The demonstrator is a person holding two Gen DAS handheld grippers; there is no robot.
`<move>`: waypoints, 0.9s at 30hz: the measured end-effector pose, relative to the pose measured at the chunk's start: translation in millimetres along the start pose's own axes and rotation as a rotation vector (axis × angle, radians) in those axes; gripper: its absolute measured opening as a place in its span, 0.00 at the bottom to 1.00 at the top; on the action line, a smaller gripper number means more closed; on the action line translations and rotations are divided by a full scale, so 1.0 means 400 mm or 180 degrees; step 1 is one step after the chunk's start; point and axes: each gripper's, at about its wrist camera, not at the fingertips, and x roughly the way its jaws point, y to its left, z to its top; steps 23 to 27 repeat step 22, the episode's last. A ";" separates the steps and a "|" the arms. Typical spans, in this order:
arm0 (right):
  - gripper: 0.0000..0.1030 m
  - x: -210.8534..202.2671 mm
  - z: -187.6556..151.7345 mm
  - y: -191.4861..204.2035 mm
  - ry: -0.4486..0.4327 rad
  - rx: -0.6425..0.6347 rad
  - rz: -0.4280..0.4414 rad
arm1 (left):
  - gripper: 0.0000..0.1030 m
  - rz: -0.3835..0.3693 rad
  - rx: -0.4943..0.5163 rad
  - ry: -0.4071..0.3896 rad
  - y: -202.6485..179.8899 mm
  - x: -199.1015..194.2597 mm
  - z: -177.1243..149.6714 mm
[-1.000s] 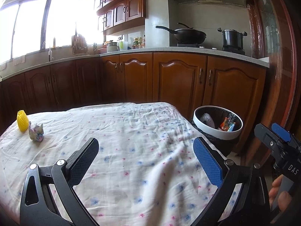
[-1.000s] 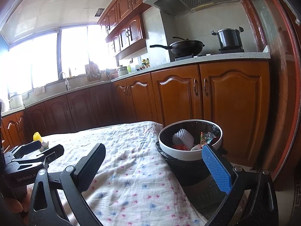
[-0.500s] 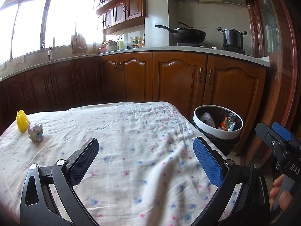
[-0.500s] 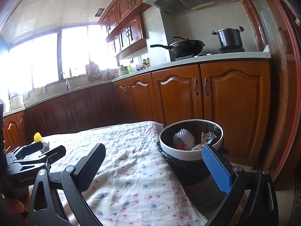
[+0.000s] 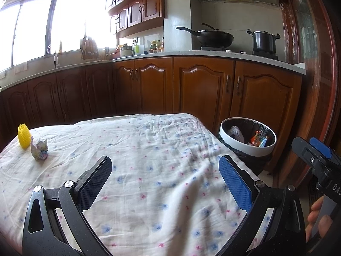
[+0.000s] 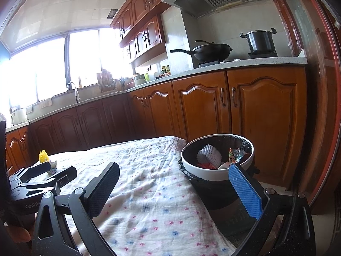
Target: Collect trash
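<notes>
Both tongs hang spread wide and empty: our left tongs over the cloth-covered worktop, our right tongs near the bin, which sits just beside the worktop's right edge and already holds some rubbish. Two pieces remain at the far left: a yellow foam net and a crumpled wrapper just beside it. We should reach left, straddle the wrapper and pinch it low. Compared with a second ago, almost nothing differs; the views barely shift.

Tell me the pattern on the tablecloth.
White tablecloth with small blue and pink flowers; the left wrist view shows it best.
</notes>
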 end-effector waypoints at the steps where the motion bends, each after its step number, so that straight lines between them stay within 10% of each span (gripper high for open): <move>1: 1.00 0.000 0.001 -0.002 -0.0002 0.0001 0.0001 | 1.00 0.0003 -0.0002 -0.0001 0.001 0.001 -0.001; 27: 1.00 0.024 -0.011 -0.010 0.0117 0.0119 0.0028 | 1.00 -0.0011 -0.0010 0.0060 0.000 0.010 -0.010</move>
